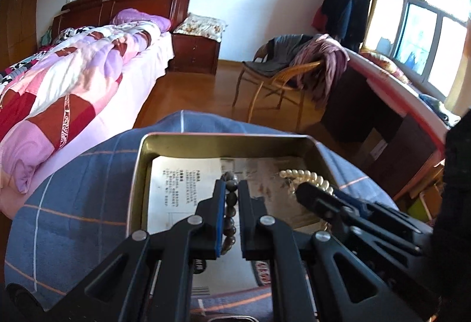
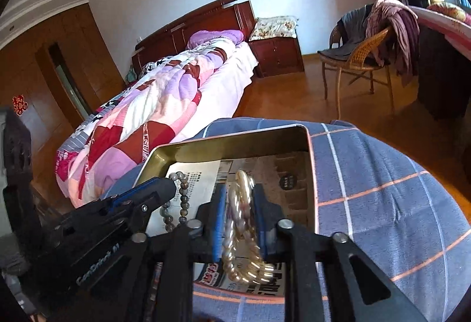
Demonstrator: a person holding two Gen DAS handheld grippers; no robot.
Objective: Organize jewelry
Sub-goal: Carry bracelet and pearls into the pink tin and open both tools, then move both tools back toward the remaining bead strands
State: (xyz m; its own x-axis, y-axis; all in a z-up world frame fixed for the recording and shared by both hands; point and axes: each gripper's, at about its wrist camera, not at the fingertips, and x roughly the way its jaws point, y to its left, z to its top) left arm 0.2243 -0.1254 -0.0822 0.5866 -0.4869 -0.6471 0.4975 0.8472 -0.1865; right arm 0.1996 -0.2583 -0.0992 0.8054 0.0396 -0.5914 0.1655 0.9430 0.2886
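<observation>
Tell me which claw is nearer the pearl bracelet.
Right. The right claw is shut on the pearl bracelet, holding it over the tin. The left claw is beside it, shut on the dark bead bracelet.

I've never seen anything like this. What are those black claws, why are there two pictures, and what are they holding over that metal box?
These are two hand-held grippers, each with a camera looking along its fingers, so each picture is one gripper's own view. The left gripper pinches a dark bead bracelet. The right gripper pinches a pearl bracelet. Each gripper also shows in the other's picture. Both hang over an open metal tin with printed paper inside, resting on a blue checked cloth. A bed and chair stand behind.
</observation>
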